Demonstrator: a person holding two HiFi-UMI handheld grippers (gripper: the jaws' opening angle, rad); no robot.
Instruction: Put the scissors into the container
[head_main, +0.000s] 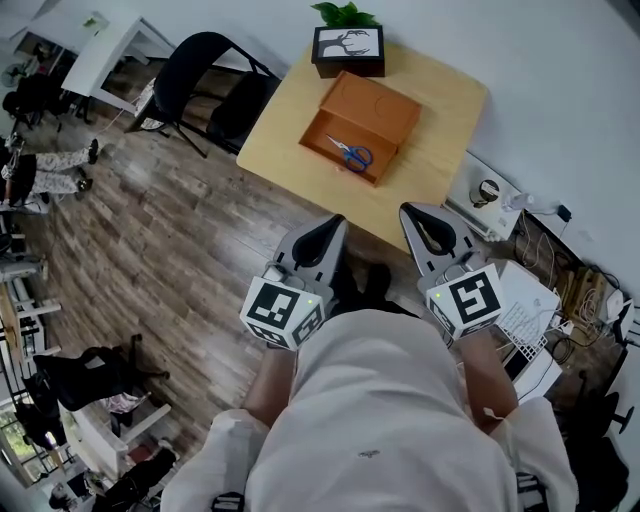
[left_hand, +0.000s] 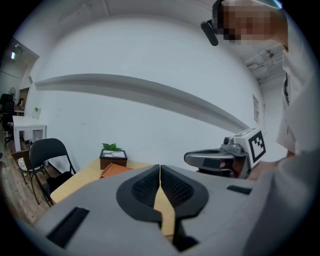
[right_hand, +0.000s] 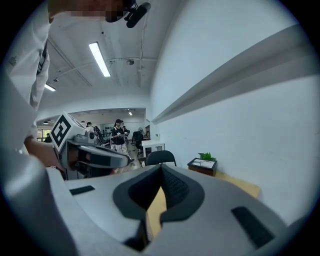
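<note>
The scissors (head_main: 352, 153) lie inside the container (head_main: 372, 108). You hold your left gripper (head_main: 334, 224) and right gripper (head_main: 411, 213) well apart from the container, jaws pressed together, empty.

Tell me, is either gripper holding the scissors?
No, the scissors lie inside the orange container on the table, while the left gripper and right gripper are shut and empty.

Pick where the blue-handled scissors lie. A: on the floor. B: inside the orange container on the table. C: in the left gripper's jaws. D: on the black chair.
B: the scissors lie inside the orange container on the table.
</note>
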